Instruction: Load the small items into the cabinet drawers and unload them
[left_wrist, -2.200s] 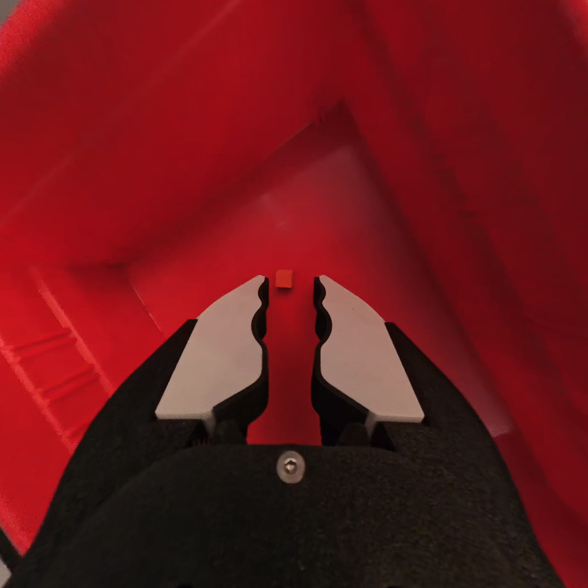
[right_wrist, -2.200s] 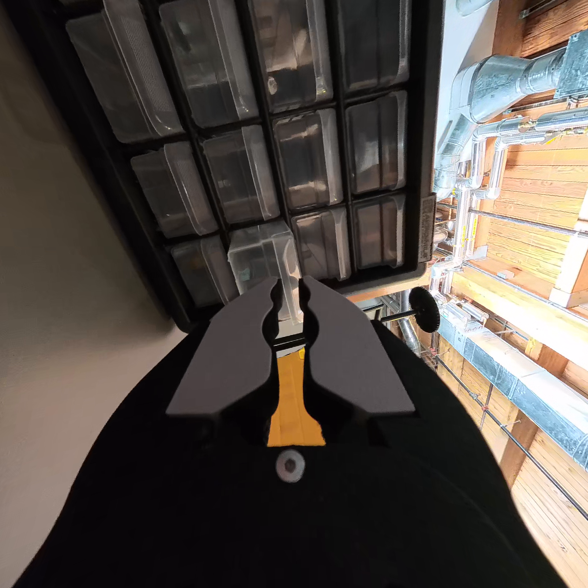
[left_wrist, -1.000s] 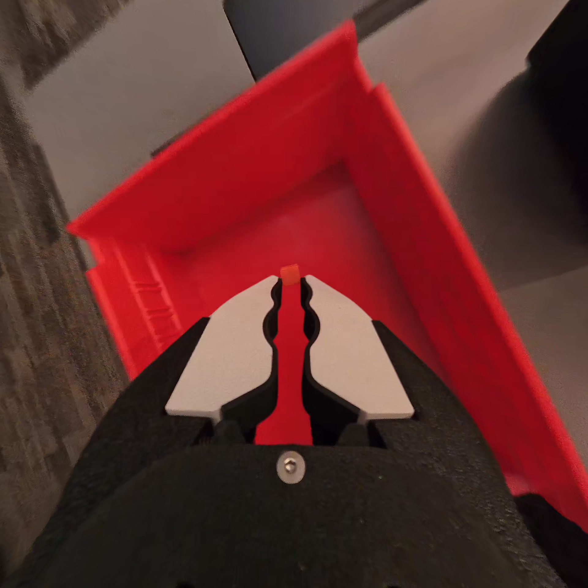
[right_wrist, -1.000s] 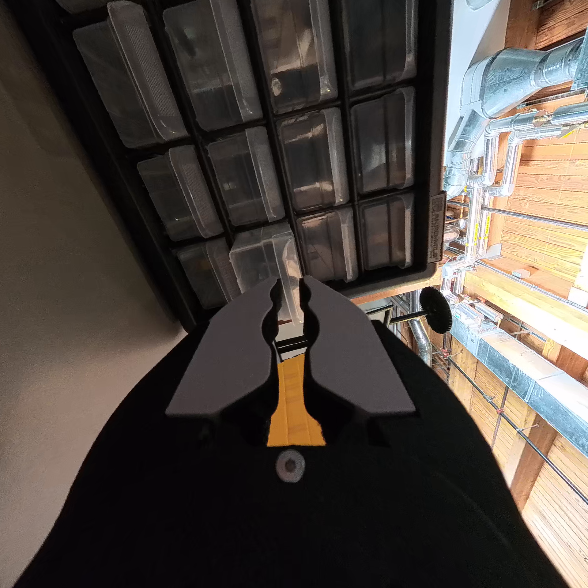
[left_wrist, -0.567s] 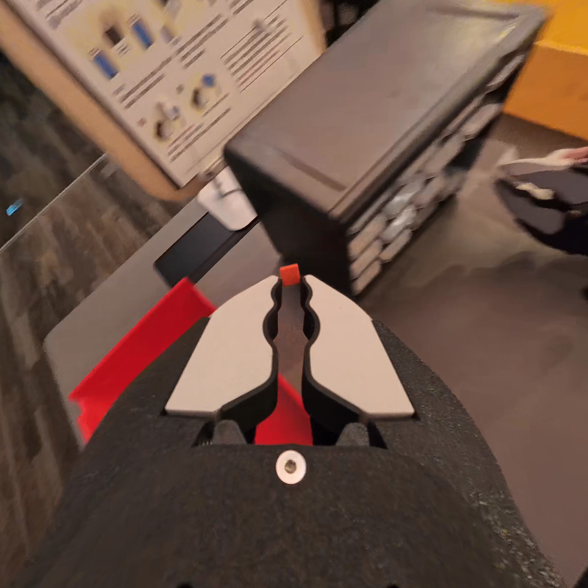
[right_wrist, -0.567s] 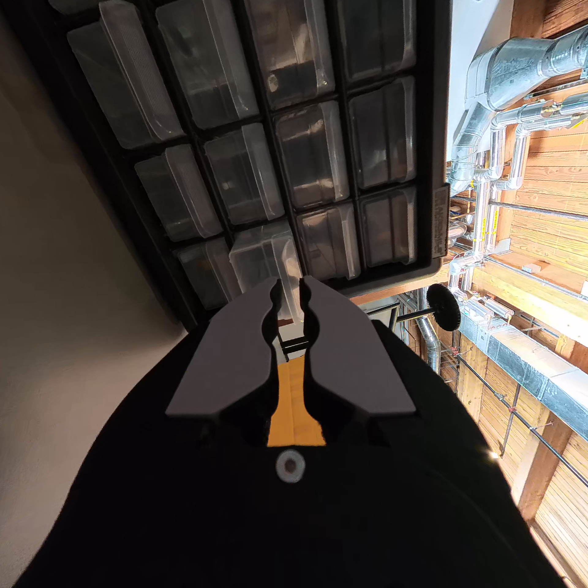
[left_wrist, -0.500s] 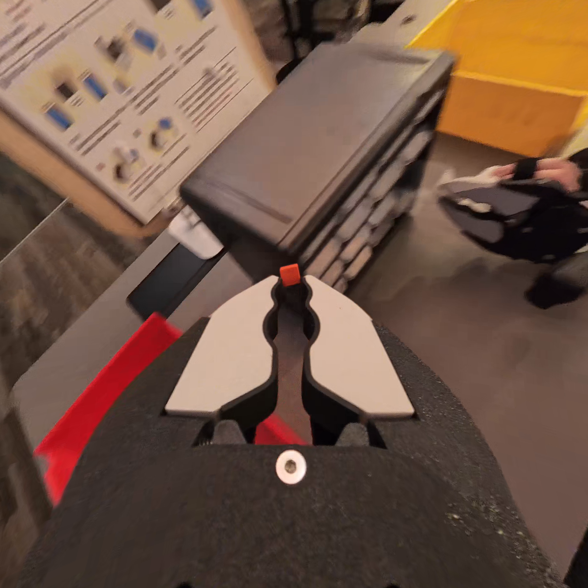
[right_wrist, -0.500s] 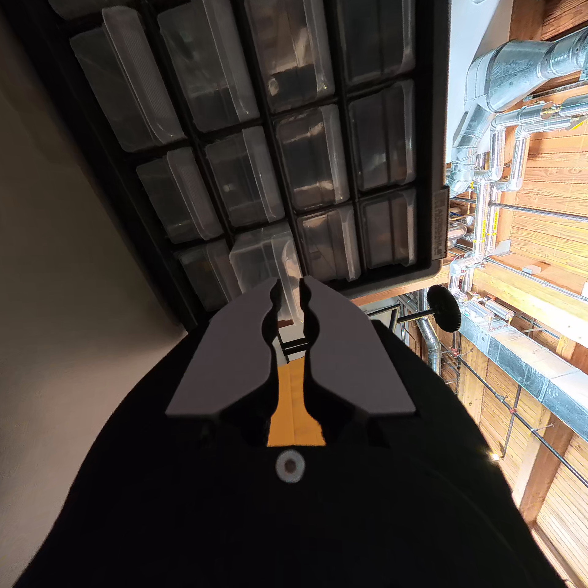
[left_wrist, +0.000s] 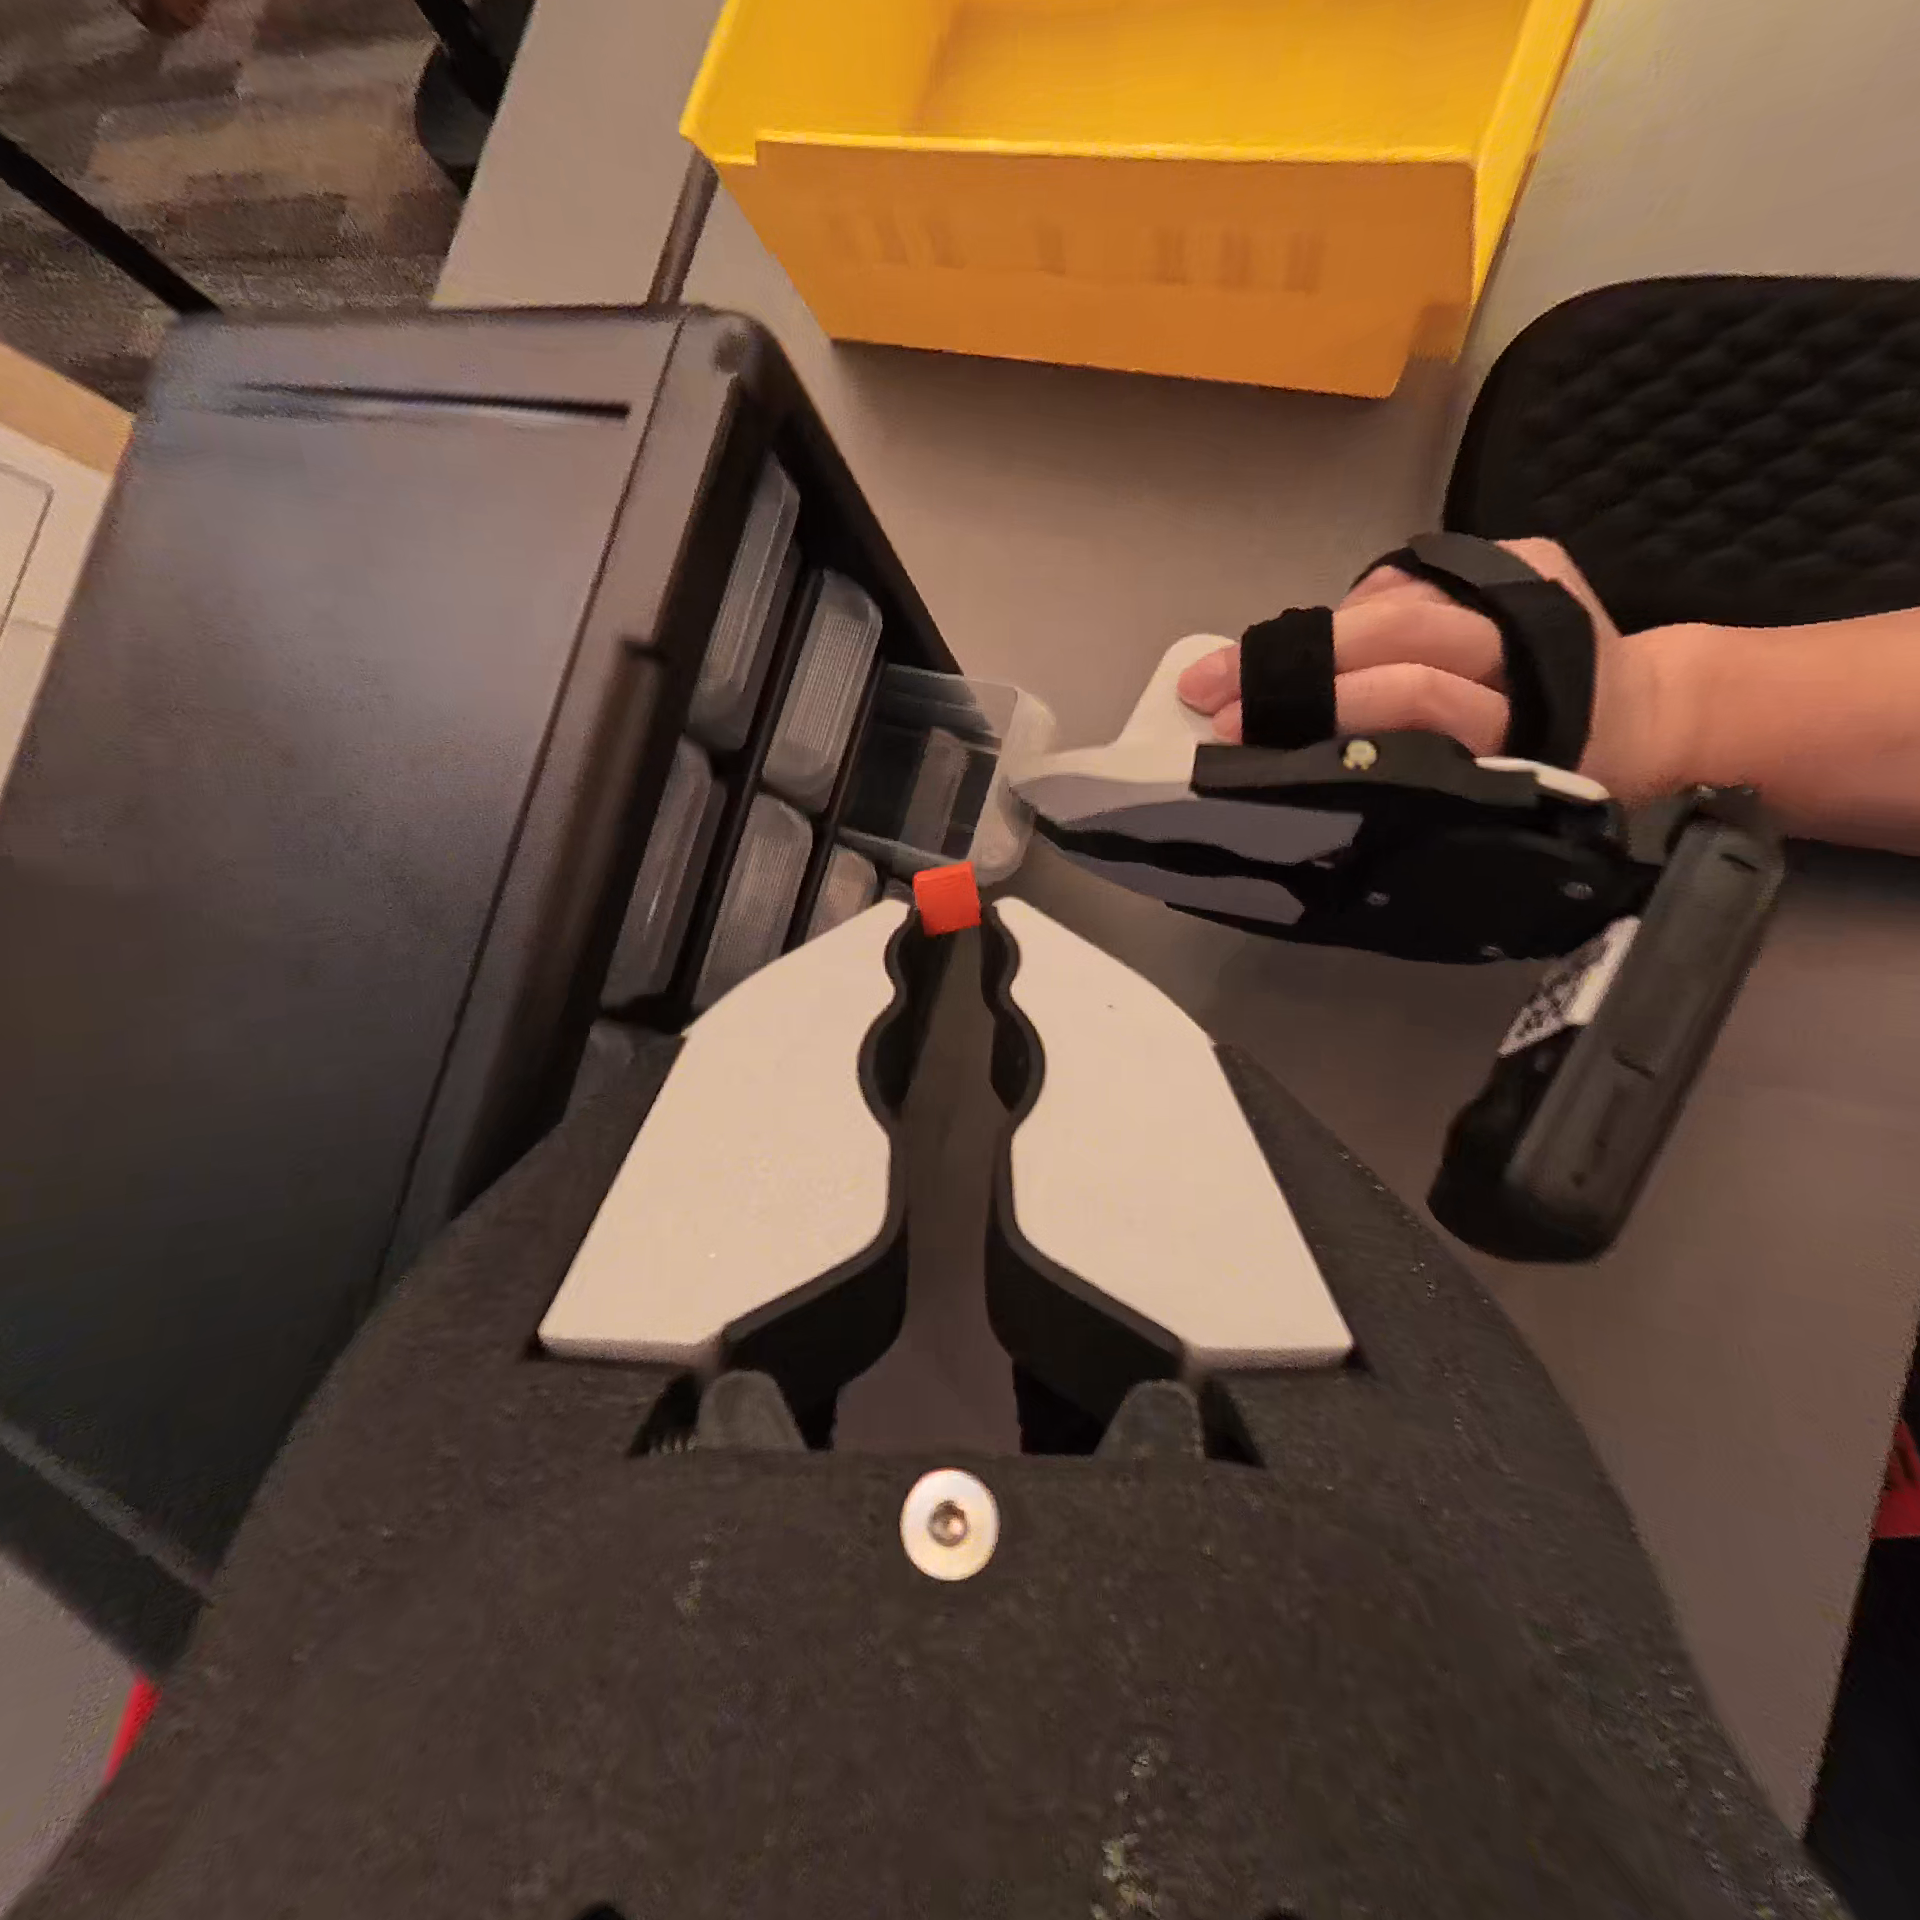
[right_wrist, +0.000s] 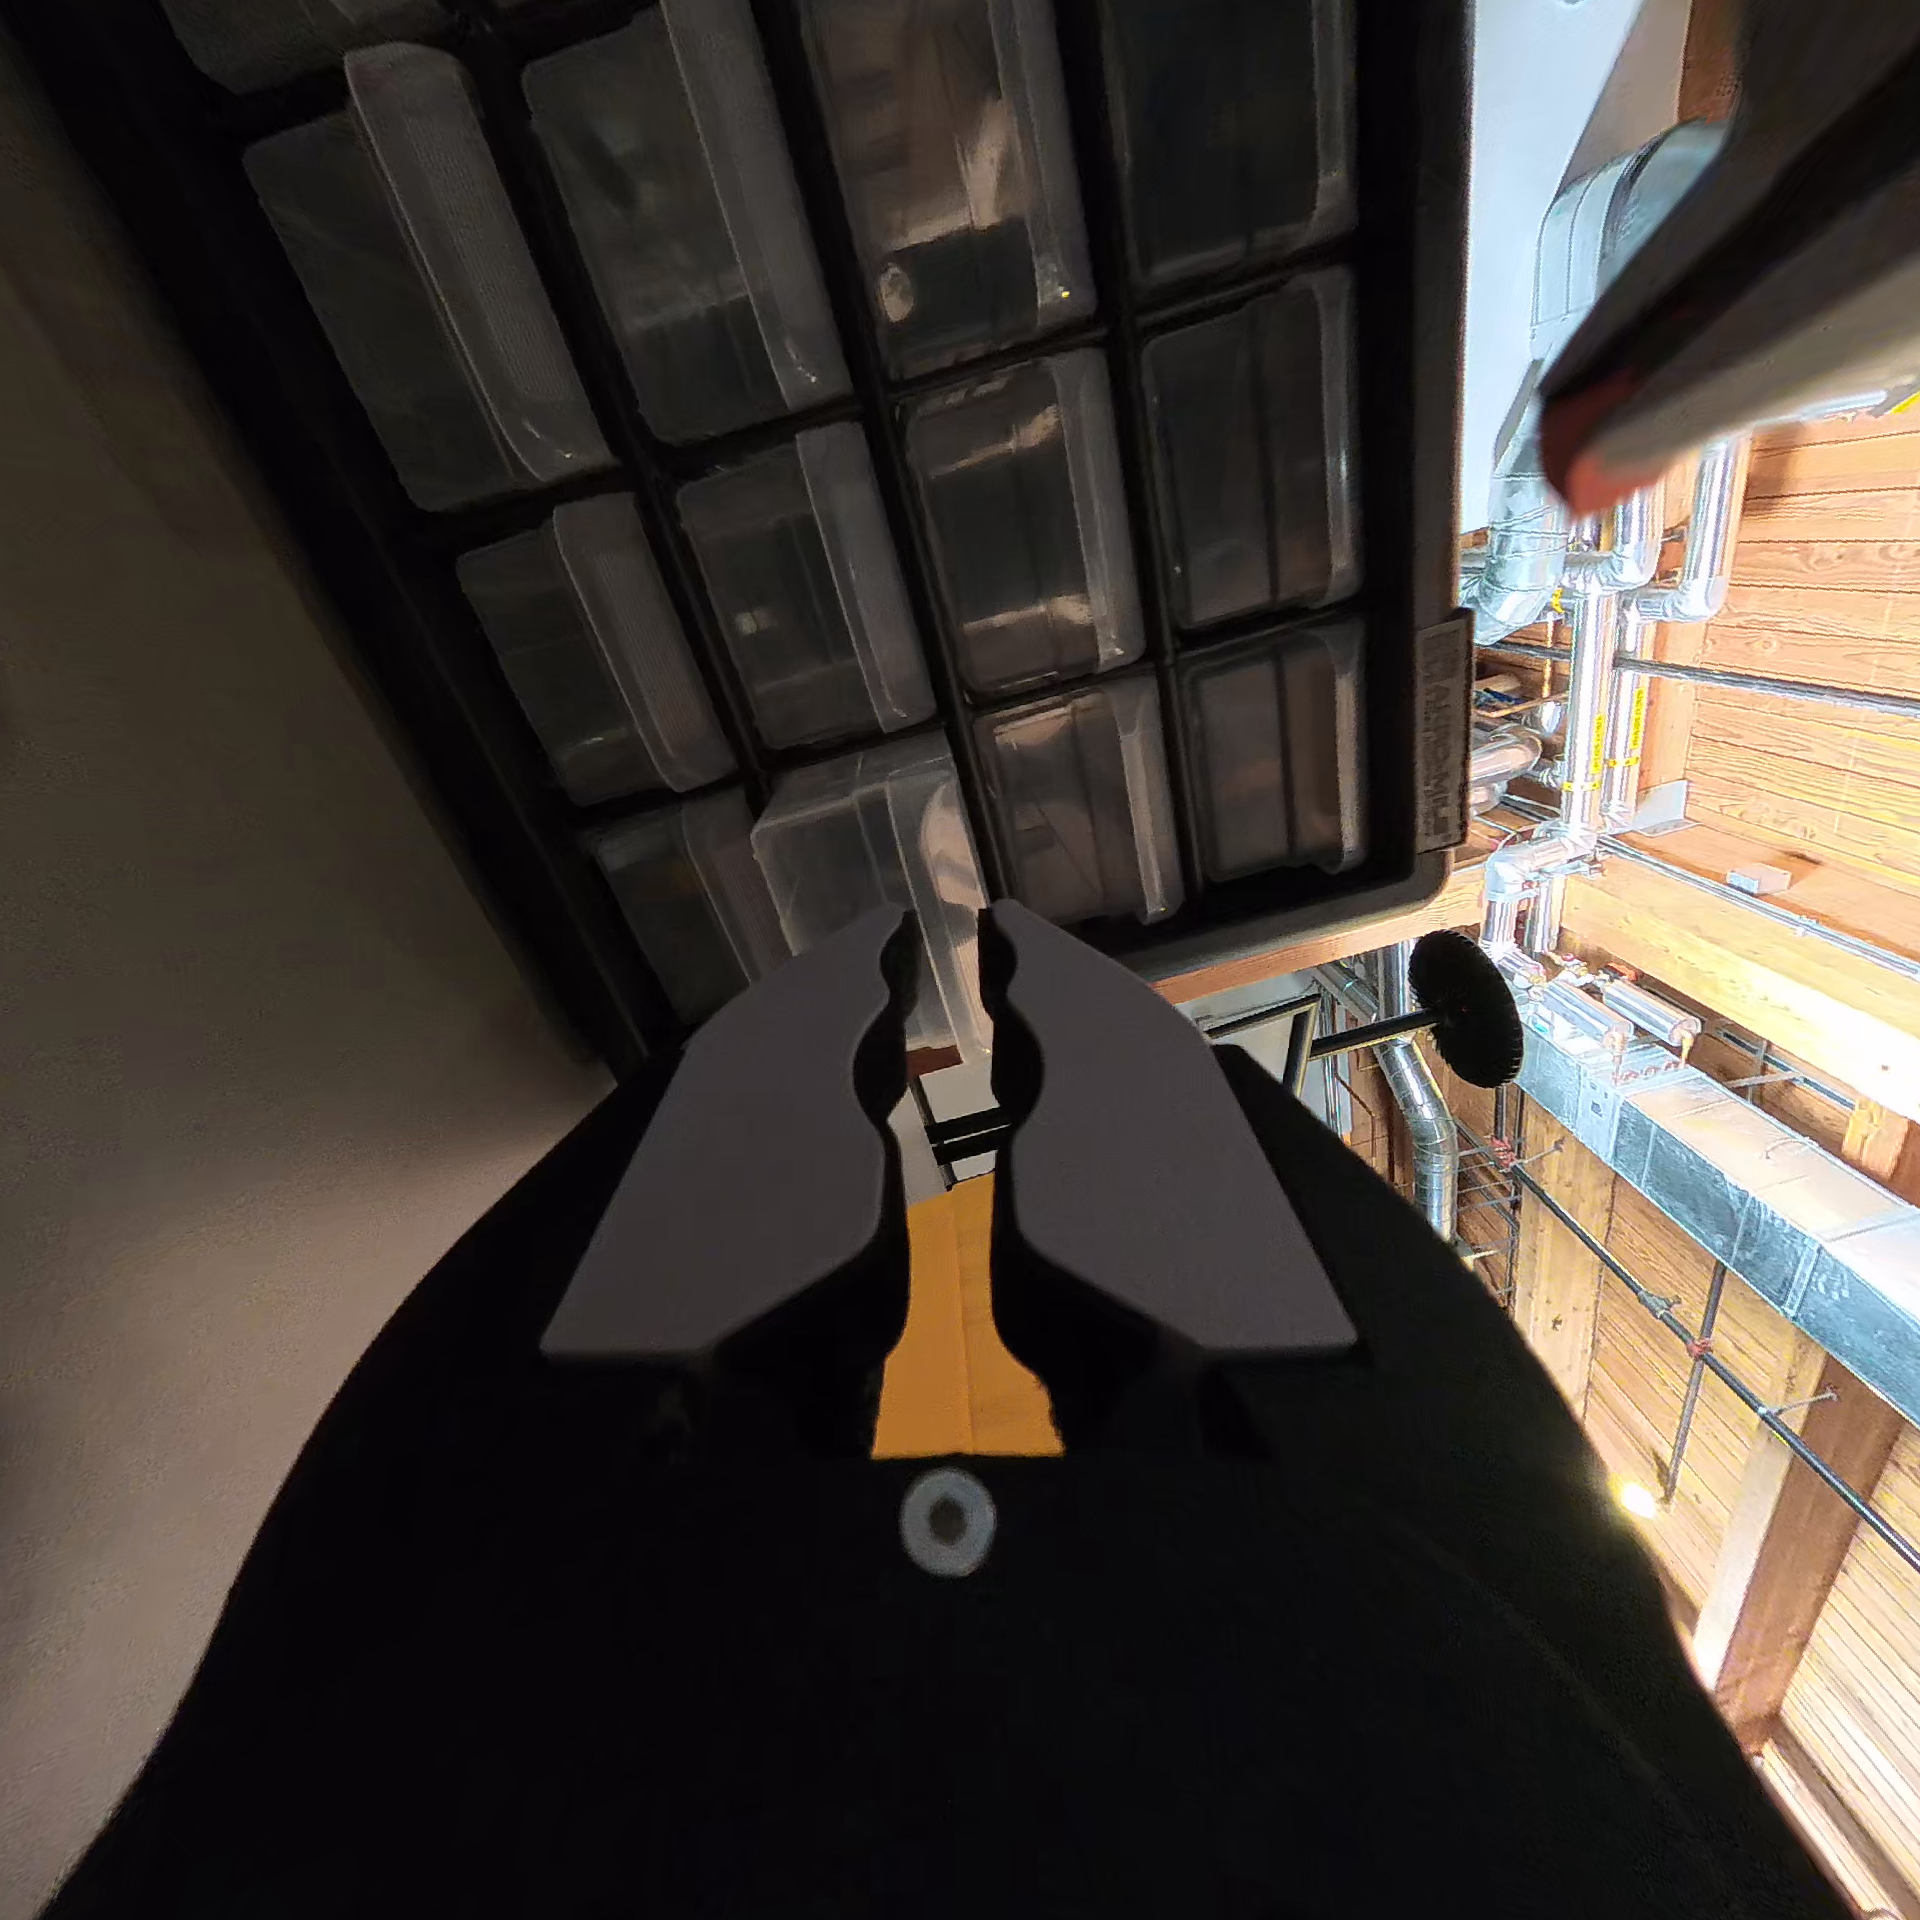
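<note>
left gripper: you've got the small red cube pinched right at the fingertips, jaws narrowed down on it, carried in the air above the surface.
right gripper: closed to a thin gap on the front lip of the clear drawer; from the right wrist view it looks clamped on that lip, so i'd call it holding the drawer out for you.
drawer: pulled partway out of the black cabinet, sticking out past its closed neighbours, long axis running straight out of the cabinet face toward your right gripper.
key relation: the open drawer lies just ahead of the cube and a touch to its right, between your two grippers; the left one is the only one free to deliver, and it looks to be above the drawer's rim.
judgement: you're mid-load. ease the cube forward over the open top, then part the jaws; mind the right gripper's fingers at the lip.
elsewhere: yellow bin sits toward the far edge of the surface, beyond the cabinet.
</note>
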